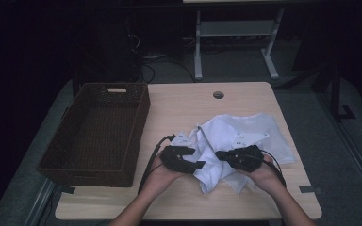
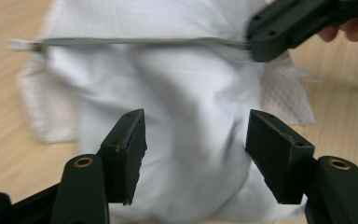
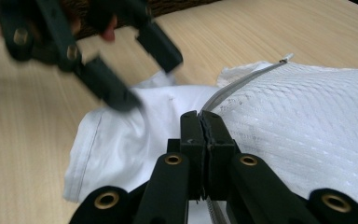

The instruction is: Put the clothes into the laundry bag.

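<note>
A white garment (image 1: 245,136) lies crumpled on the wooden table (image 1: 188,106), right of centre. It has a mesh-textured part (image 3: 307,112) and a grey zipper (image 2: 135,41) along one edge. My right gripper (image 3: 203,126) is shut on the zipper edge (image 3: 242,81), with its jaws pressed together on the fabric. In the high view the right gripper (image 1: 219,154) sits at the garment's near side. My left gripper (image 2: 196,144) faces it with its jaws apart, the white cloth (image 2: 186,102) lying beyond them, untouched by the pads. In the high view the left gripper (image 1: 199,165) is at the garment's left corner.
A dark woven basket (image 1: 140,123) stands on the left part of the table, with nothing in it. A round cable hole (image 1: 218,94) sits near the table's far edge. Desk legs and cables stand on the floor behind.
</note>
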`<state>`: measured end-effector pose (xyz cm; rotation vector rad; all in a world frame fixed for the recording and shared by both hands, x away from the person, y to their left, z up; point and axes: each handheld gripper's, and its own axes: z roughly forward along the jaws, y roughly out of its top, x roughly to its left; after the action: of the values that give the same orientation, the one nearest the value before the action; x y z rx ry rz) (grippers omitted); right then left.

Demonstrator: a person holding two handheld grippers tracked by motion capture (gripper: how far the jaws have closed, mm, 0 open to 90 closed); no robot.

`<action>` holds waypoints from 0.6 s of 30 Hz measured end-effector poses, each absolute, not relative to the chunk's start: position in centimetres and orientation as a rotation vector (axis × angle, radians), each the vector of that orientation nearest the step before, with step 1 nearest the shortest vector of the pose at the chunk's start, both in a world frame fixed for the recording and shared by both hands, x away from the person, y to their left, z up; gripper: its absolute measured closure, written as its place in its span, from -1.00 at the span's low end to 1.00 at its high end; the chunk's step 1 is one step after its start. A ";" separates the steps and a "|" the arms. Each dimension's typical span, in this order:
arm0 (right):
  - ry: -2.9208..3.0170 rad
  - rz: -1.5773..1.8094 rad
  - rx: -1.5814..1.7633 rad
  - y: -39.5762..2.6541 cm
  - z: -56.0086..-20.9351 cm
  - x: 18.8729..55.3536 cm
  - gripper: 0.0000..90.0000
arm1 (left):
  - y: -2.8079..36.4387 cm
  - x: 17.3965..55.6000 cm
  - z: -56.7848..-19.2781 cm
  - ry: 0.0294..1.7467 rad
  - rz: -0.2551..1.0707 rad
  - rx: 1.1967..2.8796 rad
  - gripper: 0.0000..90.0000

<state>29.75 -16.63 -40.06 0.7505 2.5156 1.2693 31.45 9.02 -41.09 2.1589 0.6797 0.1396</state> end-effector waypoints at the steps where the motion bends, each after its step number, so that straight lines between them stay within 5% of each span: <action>1: 2.516 1.268 0.745 -16.7 -40.0 29.5 0.95 | 9.5 31.6 -41.0 0.687 0.159 2.161 -0.15; 8: 2.533 1.266 0.735 -18.1 -40.3 27.2 0.95 | 10.4 33.3 -42.4 0.754 0.144 2.179 -0.11; 18: 2.534 1.272 0.737 -19.4 -40.6 25.8 0.95 | 6.1 34.6 -45.7 0.742 0.103 2.258 -0.06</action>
<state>25.82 -19.43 -40.60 0.7368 2.5338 1.2724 34.61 6.09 -45.71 2.2577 0.7419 0.1031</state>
